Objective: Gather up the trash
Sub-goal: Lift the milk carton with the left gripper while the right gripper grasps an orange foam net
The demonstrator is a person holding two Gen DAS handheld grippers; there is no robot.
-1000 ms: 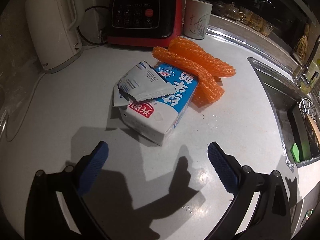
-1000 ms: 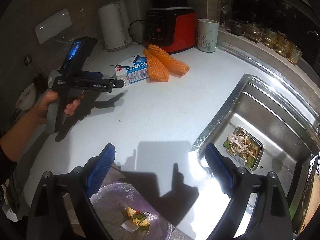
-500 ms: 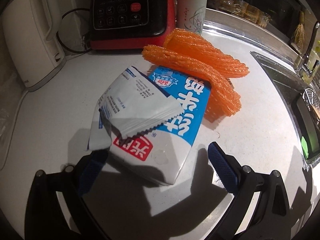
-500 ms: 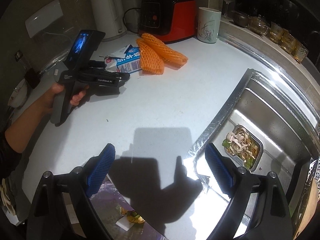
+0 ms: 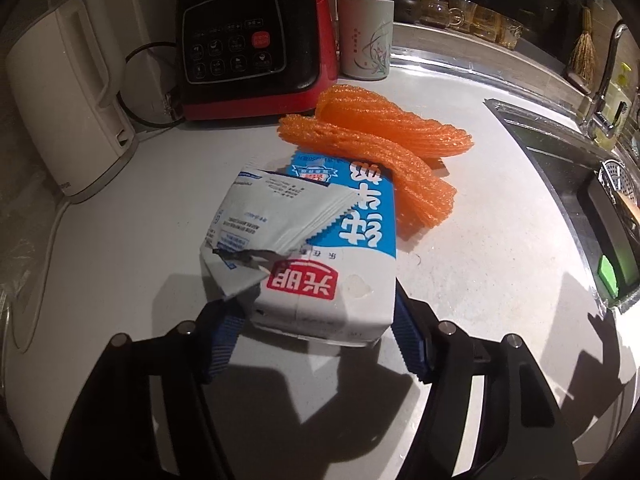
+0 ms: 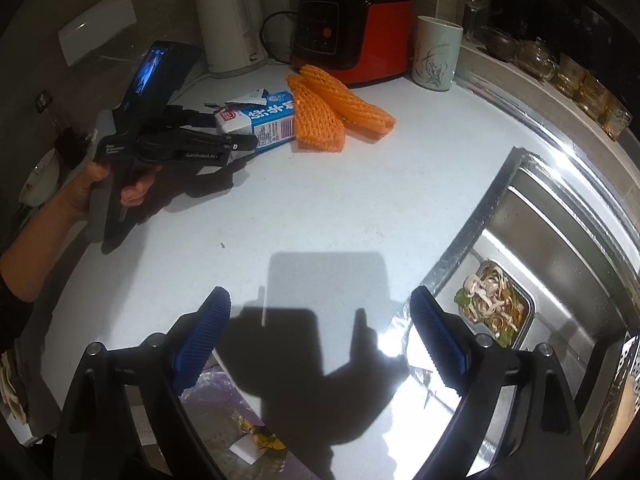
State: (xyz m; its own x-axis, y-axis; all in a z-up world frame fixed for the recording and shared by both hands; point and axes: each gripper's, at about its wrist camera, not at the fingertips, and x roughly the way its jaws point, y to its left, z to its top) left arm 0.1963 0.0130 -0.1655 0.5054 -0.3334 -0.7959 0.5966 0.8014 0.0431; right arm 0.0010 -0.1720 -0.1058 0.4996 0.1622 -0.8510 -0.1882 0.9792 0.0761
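A white-and-blue milk carton (image 5: 332, 232) with a torn-open top lies on its side on the white counter. My left gripper (image 5: 316, 340) straddles its near end; the jaws are closing, and both blue pads (image 5: 408, 344) meet the carton's sides. Two orange foam fruit nets (image 5: 380, 140) lie right behind the carton. The right wrist view shows the same carton (image 6: 268, 120), the nets (image 6: 332, 108) and the left gripper (image 6: 236, 132), which a hand (image 6: 88, 188) holds. My right gripper (image 6: 320, 340) hangs open over the counter's front edge, with nothing in it.
A white kettle (image 5: 68, 100), a red-and-black blender base (image 5: 256, 48) and a cup (image 5: 366, 40) line the back wall. At the right, a steel sink (image 6: 560, 220) holds a tray of food scraps (image 6: 496, 308). A purple bag (image 6: 224, 412) with scraps hangs below the counter edge.
My left gripper has moved forward to the carton and narrowed its jaws from wide open onto the carton's sides. The right gripper has drifted slightly and stays open.
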